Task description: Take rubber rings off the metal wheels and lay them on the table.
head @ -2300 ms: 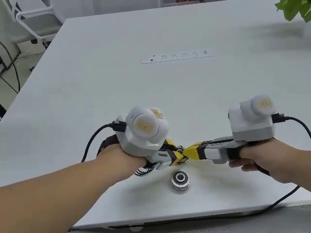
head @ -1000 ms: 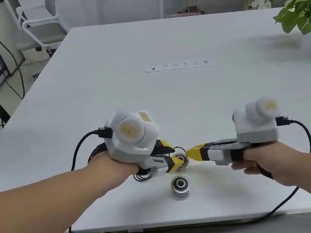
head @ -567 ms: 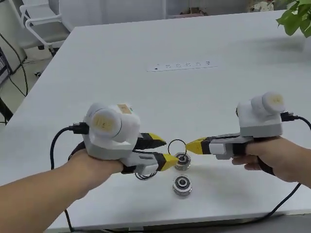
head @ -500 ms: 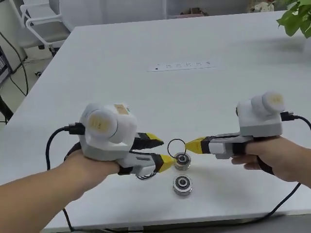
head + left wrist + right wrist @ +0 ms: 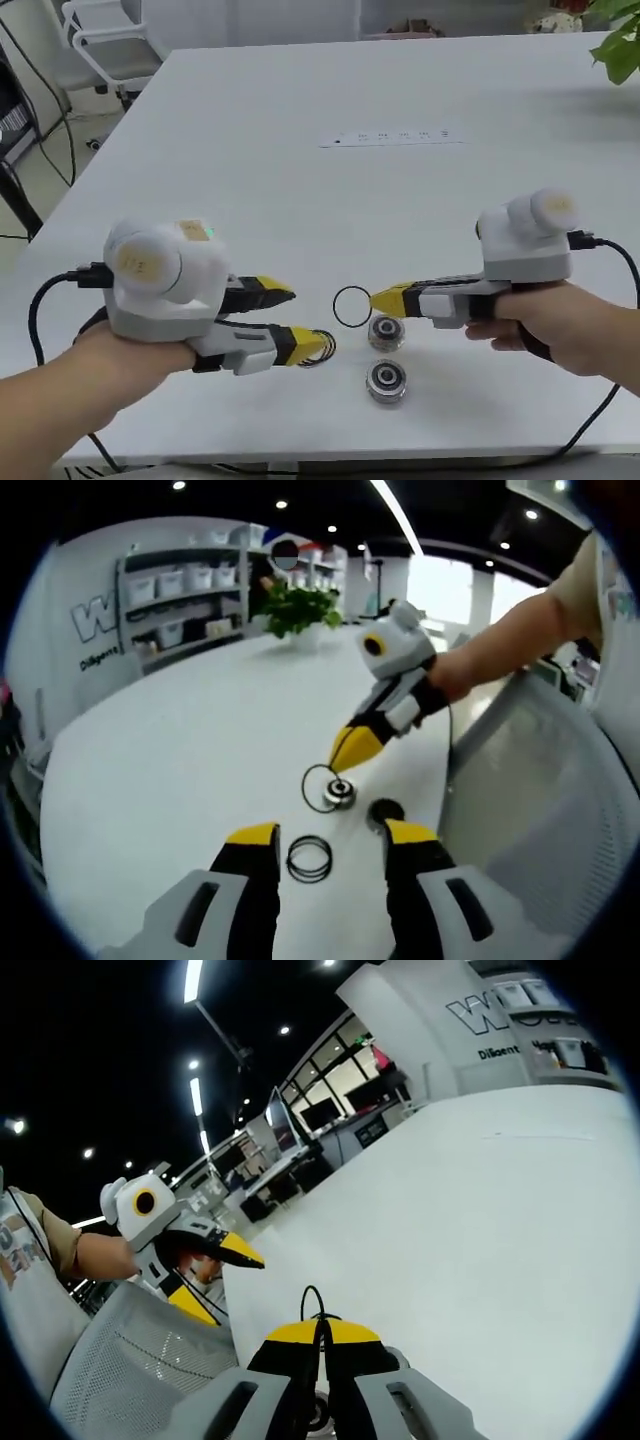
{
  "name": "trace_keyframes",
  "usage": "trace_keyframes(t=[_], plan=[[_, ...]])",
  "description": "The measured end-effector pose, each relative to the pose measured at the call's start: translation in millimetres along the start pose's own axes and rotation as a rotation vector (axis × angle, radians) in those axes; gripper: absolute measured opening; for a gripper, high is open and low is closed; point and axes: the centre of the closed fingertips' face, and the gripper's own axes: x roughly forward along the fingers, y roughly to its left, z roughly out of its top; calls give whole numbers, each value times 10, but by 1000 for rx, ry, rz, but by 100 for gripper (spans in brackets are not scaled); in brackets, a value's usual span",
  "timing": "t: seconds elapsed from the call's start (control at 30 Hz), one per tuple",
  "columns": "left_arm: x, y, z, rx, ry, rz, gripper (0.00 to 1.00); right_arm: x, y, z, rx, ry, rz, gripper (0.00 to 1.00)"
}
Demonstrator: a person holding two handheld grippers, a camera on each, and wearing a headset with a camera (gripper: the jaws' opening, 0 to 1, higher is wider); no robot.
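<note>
At the near edge of the white counter (image 5: 470, 180) a metal wheel (image 5: 385, 380) is seen lying flat, bore upward, and is taken as the landmark. Just behind it a second wheel (image 5: 386, 333) lies the same way. Left of the landmark, a small heap of rubber rings (image 5: 316, 346) lies flat on the counter between the widely parted, empty jaws of the left gripper (image 5: 290, 318). Behind and left of the landmark, one rubber ring (image 5: 335, 307) is held on edge, its opening turned toward the head view, pinched at its right side by the fully closed right gripper (image 5: 378, 298). Far behind the landmark a power strip (image 5: 392, 136) is seen, its markings too small to read. On a distant wall (image 5: 95, 620) a large "W" and a word beginning "Dilig" are legible.
</note>
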Motion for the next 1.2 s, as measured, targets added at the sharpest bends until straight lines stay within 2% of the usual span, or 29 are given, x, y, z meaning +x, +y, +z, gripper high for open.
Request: trace_keyframes(t=[0.33, 0.7, 0.8, 0.97, 1.2], plan=[[-168, 80, -194, -26, 18, 38, 45, 263, 131, -83, 1, 47, 33, 0], [-254, 152, -265, -50, 13, 60, 45, 546, 164, -271, 13, 117, 31, 0], [-265, 147, -309, -52, 23, 62, 45, 611, 94, -331, 18, 133, 8, 0], [-293, 165, -349, -57, 31, 67, 45, 665, 60, -367, 37, 149, -9, 0], [-316, 203, -383, -67, 34, 75, 45, 650, 2, -395, 50, 166, -33, 0]])
